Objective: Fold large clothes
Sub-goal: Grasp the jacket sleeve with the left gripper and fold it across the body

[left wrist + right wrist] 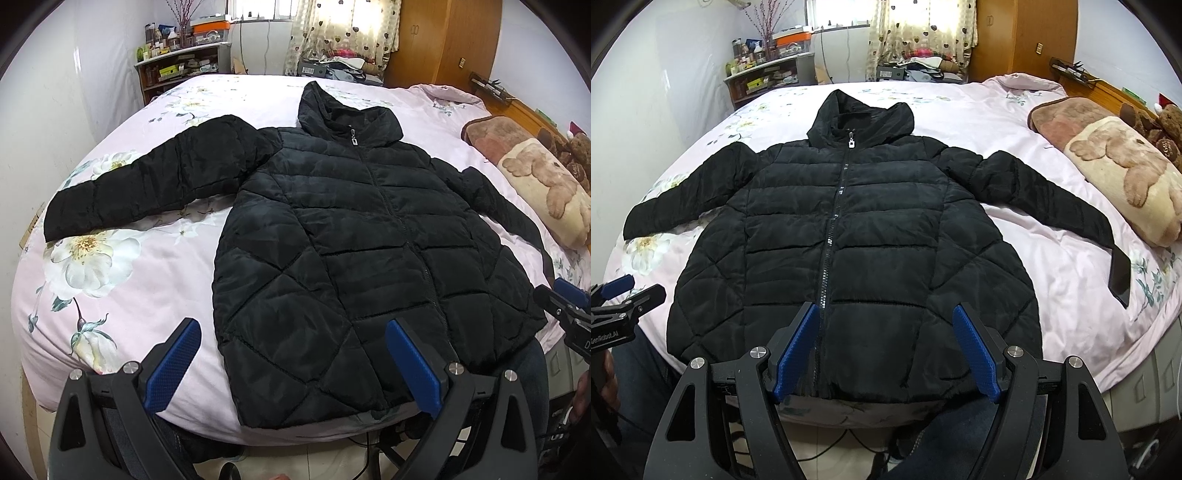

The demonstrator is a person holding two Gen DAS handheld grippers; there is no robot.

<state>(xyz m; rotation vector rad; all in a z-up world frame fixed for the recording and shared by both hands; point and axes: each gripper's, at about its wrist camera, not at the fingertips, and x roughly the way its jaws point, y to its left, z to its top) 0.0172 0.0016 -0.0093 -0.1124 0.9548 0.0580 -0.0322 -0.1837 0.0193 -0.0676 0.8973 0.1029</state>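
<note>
Jacket (849, 236) lies zipped and face up on the bed (1052, 236), sleeves spread for folding, while left gripper (293, 369) and right gripper (886, 354), jaws apart, apparently hover above its hem, holding nothing.

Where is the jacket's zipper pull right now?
In both wrist views the zipper pull sits at the collar of the black jacket, just below the hood, at the far end from the open jaws of both grippers.

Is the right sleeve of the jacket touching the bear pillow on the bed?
Apart. In the right wrist view a strip of pink sheet shows plainly between the sleeve and the pillow along the sleeve's whole length.
</note>
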